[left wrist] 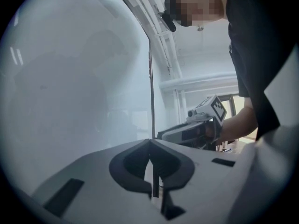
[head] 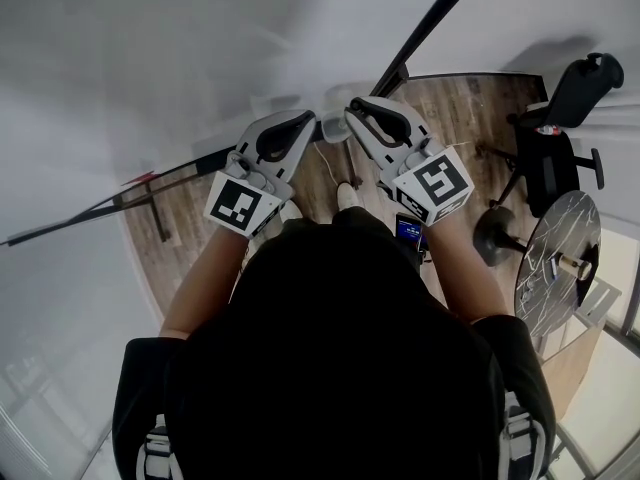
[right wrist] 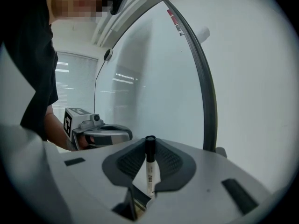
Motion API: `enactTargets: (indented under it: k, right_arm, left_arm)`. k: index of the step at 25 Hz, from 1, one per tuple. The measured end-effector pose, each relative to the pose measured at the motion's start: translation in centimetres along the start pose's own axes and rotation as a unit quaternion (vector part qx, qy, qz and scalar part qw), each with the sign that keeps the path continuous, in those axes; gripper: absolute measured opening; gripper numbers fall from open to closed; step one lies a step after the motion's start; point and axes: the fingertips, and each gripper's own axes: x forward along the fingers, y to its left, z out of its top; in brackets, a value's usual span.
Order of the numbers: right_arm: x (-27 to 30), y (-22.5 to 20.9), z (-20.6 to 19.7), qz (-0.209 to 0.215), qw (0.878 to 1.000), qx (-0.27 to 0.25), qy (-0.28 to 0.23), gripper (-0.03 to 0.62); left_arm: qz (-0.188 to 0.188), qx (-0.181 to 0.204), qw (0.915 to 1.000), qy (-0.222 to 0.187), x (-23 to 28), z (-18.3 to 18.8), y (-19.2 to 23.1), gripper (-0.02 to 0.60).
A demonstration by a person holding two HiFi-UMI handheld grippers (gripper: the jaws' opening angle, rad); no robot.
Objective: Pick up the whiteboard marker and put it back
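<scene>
Currently the whiteboard marker stands upright, black cap on top, pinched by its barrel in my right gripper, just in front of what seems to be the whiteboard. It is light, stiff, smooth plastic that may slip, so the barrel below the cap is the safest hold. My left gripper is pressed together, empty.

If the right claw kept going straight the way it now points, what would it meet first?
Probably the glossy white board panel, just left of its dark frame strip. The black-capped white marker clamped in the right claw would likely touch first. Depth is unclear.
</scene>
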Motion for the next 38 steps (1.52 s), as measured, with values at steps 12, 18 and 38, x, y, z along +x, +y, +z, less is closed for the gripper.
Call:
enactTargets:
  k: [12,18,38]
  right_arm:
    - [-1.9,0.8,3.4,0.012,1.0,-0.001,-0.024,0.062]
    - [-2.7,1.3,4.5,0.025,0.999,0.002,-0.022,0.063]
    - [-3.4,2.3,4.2,0.036,0.999,0.011,-0.034,0.063]
  left_arm:
    - [-0.012,0.012,0.9998,-0.007,0.2,2.4,-1.0,0.003]
    - [-0.016,0.01,0.9998,-0.006,0.0,3.3,-1.2,0.003]
    - [-0.013,0.003,0.9998,-0.011,-1.6,3.4,-1.8,0.003]
